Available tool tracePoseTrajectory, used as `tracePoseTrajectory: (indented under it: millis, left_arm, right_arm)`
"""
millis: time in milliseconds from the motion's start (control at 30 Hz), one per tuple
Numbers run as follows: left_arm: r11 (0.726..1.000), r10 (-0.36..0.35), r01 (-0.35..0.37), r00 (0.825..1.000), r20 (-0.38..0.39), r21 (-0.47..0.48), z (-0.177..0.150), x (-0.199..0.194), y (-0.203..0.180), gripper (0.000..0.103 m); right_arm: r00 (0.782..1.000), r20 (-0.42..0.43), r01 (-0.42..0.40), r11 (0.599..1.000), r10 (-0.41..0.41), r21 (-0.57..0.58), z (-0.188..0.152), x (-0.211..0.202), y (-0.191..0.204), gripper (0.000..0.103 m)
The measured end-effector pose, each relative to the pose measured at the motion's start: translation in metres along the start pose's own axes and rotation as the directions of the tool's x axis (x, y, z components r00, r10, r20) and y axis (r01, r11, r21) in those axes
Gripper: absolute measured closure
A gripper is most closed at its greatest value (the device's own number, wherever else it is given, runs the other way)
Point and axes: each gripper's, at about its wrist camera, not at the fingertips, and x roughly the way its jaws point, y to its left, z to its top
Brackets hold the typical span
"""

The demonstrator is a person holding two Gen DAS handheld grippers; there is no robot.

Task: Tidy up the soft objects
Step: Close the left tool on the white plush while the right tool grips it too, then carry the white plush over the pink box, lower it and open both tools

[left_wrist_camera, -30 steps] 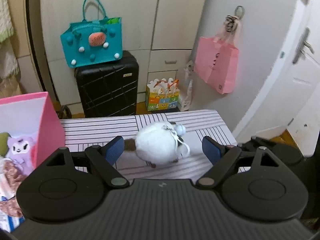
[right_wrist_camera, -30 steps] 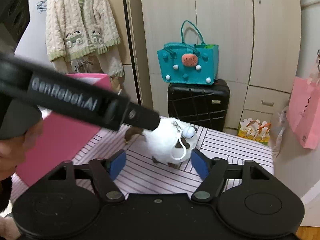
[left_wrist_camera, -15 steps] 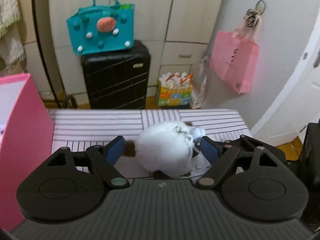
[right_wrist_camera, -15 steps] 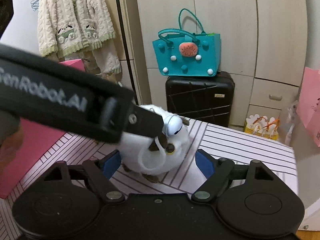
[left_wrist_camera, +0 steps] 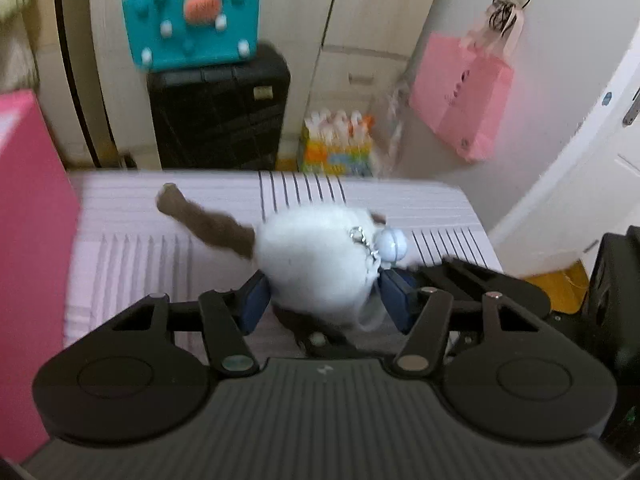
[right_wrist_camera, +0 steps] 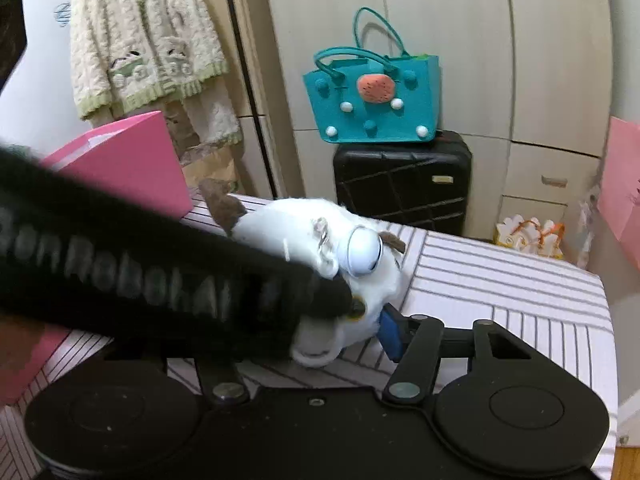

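Observation:
A white plush toy (left_wrist_camera: 316, 256) with a brown tail, a small bell and a metal clip lies on the striped table (left_wrist_camera: 160, 216). My left gripper (left_wrist_camera: 326, 300) is shut on its body, blue pads pressed against both sides. In the right wrist view the same toy (right_wrist_camera: 340, 240) sits between the fingers of my right gripper (right_wrist_camera: 320, 328). The right blue pad (right_wrist_camera: 390, 334) touches the toy. The left gripper's black body crosses that view and hides the right gripper's left finger.
A pink box (left_wrist_camera: 28, 240) stands at the table's left edge and also shows in the right wrist view (right_wrist_camera: 132, 160). Behind the table are a black suitcase (left_wrist_camera: 220, 108) with a teal bag (left_wrist_camera: 192, 16) on top, cupboards, and a pink bag (left_wrist_camera: 460, 96) hanging on the wall.
My left gripper has closed onto the plush toy, and the toy's tail has swung out to the left. My right gripper has moved in and its fingers have narrowed around the toy.

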Motion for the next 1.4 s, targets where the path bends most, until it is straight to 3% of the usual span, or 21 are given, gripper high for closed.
tracePoseTrajectory:
  millis: [200,600,1100,1400]
  left_arm:
    - [0.999,0.006,-0.008,0.999,0.035,0.049,-0.012,-0.011,-0.008,0.044]
    - [0.992,-0.070,0.065,0.997,0.042,0.111,-0.036,-0.046,-0.011,0.044]
    - [0.962,-0.098,0.055,0.984,0.148,0.266,-0.080,-0.144,-0.016,0.044]
    - [0.957,-0.082,0.002,0.961,0.264,0.291,-0.096,-0.213,0.011,0.044]
  right_arm:
    - [1.000,0.021,0.018,1.000,-0.017,-0.008,-0.008,-0.013,0.008,0.040]
    - [0.997,0.049,0.055,0.998,-0.056,0.021,-0.022,-0.048,0.033,0.041]
    - [0.979,0.177,0.107,0.993,-0.096,-0.054,-0.033,-0.118,0.105,0.042]
    - [0.963,0.256,0.121,0.982,-0.080,-0.147,-0.021,-0.150,0.166,0.042]
